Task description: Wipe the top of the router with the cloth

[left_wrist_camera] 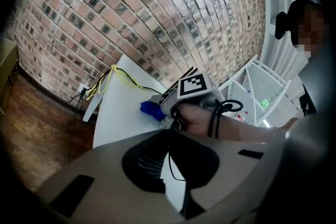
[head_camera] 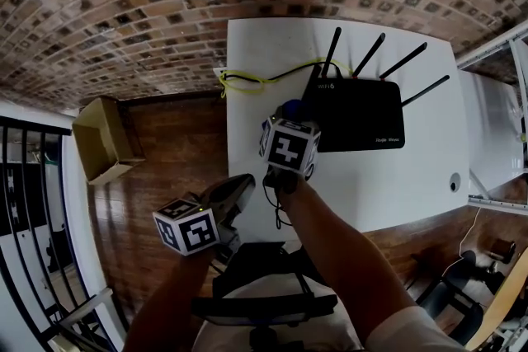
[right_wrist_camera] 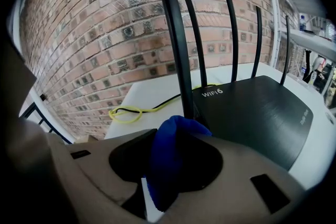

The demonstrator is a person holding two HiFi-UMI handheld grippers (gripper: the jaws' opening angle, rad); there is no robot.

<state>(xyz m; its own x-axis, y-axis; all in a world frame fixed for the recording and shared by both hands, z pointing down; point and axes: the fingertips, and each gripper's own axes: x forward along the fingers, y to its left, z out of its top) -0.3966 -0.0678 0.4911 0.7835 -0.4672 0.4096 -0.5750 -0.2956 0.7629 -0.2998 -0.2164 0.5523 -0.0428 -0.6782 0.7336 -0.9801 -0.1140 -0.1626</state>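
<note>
The black router (head_camera: 359, 115) with four raised antennas lies on the white table (head_camera: 388, 185). My right gripper (head_camera: 290, 118) is at its left edge, shut on a bunched blue cloth (head_camera: 287, 105). In the right gripper view the cloth (right_wrist_camera: 170, 157) fills the gap of the right gripper (right_wrist_camera: 173, 168), just short of the router's top (right_wrist_camera: 257, 118) and beside the nearest antenna (right_wrist_camera: 176, 44). My left gripper (head_camera: 237, 192) hangs off the table's near left corner, shut on nothing. In the left gripper view the left gripper (left_wrist_camera: 170, 160) points towards the cloth (left_wrist_camera: 151, 109).
A yellow and black cable (head_camera: 247, 79) loops at the table's far left edge. A cardboard box (head_camera: 103, 140) sits on the wood floor to the left. A white shelf (head_camera: 495, 124) adjoins the table on the right. A black chair (head_camera: 264, 297) is below me. A brick wall stands behind.
</note>
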